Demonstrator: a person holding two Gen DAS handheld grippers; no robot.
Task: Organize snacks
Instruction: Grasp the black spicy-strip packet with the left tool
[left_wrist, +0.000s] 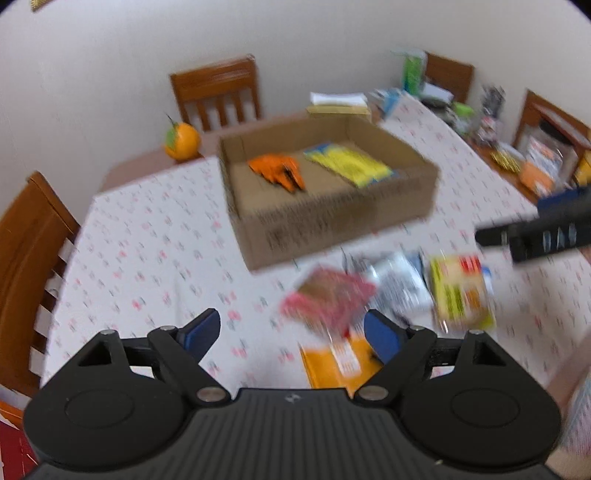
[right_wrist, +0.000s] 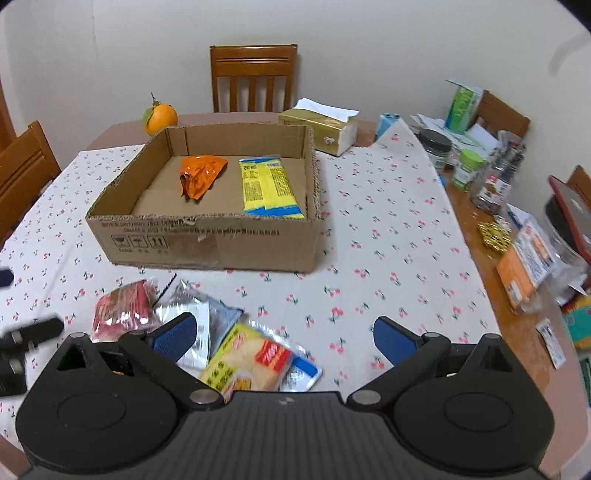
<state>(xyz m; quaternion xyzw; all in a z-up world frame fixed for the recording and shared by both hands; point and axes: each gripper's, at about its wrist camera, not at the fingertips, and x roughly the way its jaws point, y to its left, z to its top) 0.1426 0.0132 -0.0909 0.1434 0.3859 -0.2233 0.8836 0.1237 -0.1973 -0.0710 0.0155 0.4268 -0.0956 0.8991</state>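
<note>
**Two open grippers over the snack pile**

The left gripper (left_wrist: 291, 330) tips down toward the table, and its view is blurry. Its blue pads stand wide apart with nothing held between them. A red snack packet (left_wrist: 327, 302) and an orange packet (left_wrist: 334, 363) lie on the cloth under the gap. The right gripper (right_wrist: 282, 338) tips down too. Its jaws are wide open and hold nothing. A yellow snack packet (right_wrist: 249, 360) lies under it, next to a silver packet (right_wrist: 194, 314) and the red one.

The cardboard box (right_wrist: 207, 240) sits past the pile, in the middle of the cherry tablecloth (right_wrist: 388, 240). Inside it are a crumpled orange wrapper (right_wrist: 199, 175) and a yellow pack (right_wrist: 267, 188), side by side but apart. The box floor beside the orange wrapper is bare.

Behind the box are an orange fruit (right_wrist: 159, 118), a tissue box (right_wrist: 321, 125) and a wooden chair (right_wrist: 254, 75). Jars and boxes (right_wrist: 491, 184) crowd the right edge of the table. The cloth between the box and that edge is bare.
</note>
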